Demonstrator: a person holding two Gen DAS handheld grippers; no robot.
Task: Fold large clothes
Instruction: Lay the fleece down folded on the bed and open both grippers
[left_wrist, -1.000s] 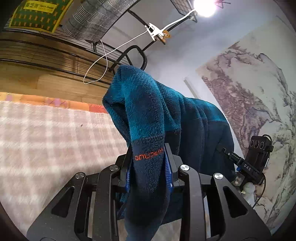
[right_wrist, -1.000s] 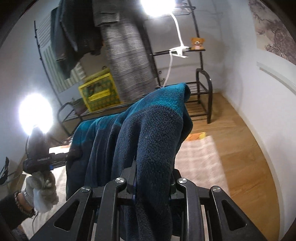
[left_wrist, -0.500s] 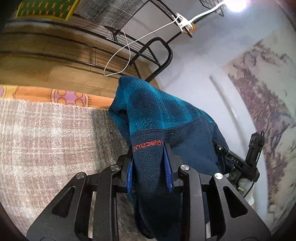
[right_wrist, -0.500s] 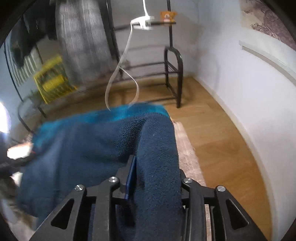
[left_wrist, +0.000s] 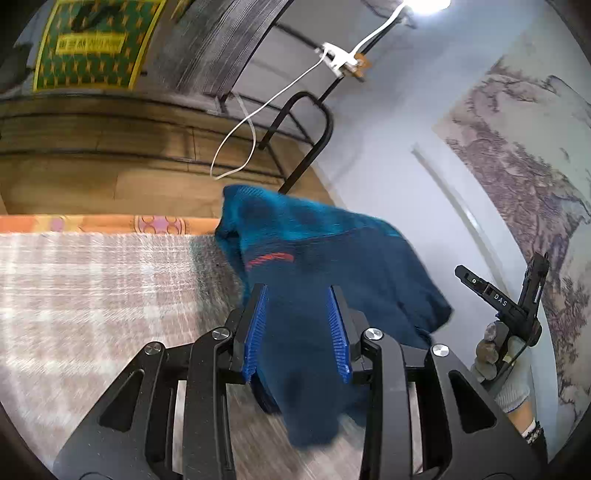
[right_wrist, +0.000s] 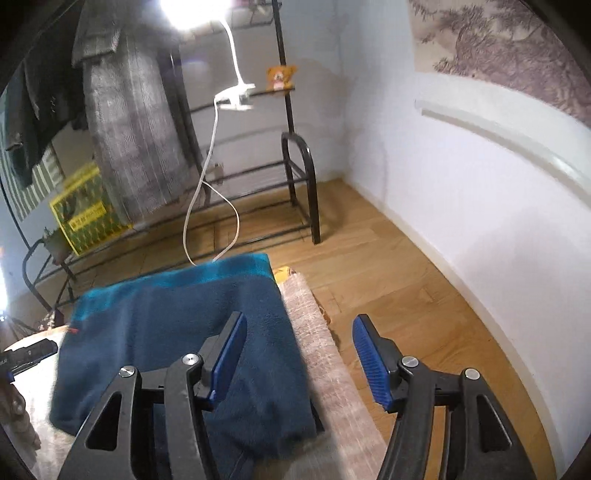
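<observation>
A dark blue fleece garment (left_wrist: 332, 266) with a teal band and an orange logo lies folded on the pale plaid blanket (left_wrist: 92, 295). My left gripper (left_wrist: 297, 325) has its blue pads parted around the fleece's near edge, which still lies between them. In the right wrist view the fleece (right_wrist: 177, 332) lies flat on the blanket (right_wrist: 325, 369). My right gripper (right_wrist: 299, 350) is open and empty, its left finger over the fleece's right edge. The right gripper also shows in the left wrist view (left_wrist: 506, 306).
A black metal clothes rack (right_wrist: 295, 177) with hanging garments stands behind on the wooden floor (right_wrist: 406, 280). A white clip lamp cable (right_wrist: 207, 192) dangles from it. A yellow-green box (right_wrist: 85, 214) sits on its lower shelf. A white wall (right_wrist: 480, 192) is at the right.
Both grippers lowered the fleece from held up in the air onto the blanket. The right gripper let go and opened wide. The left pads have parted.
</observation>
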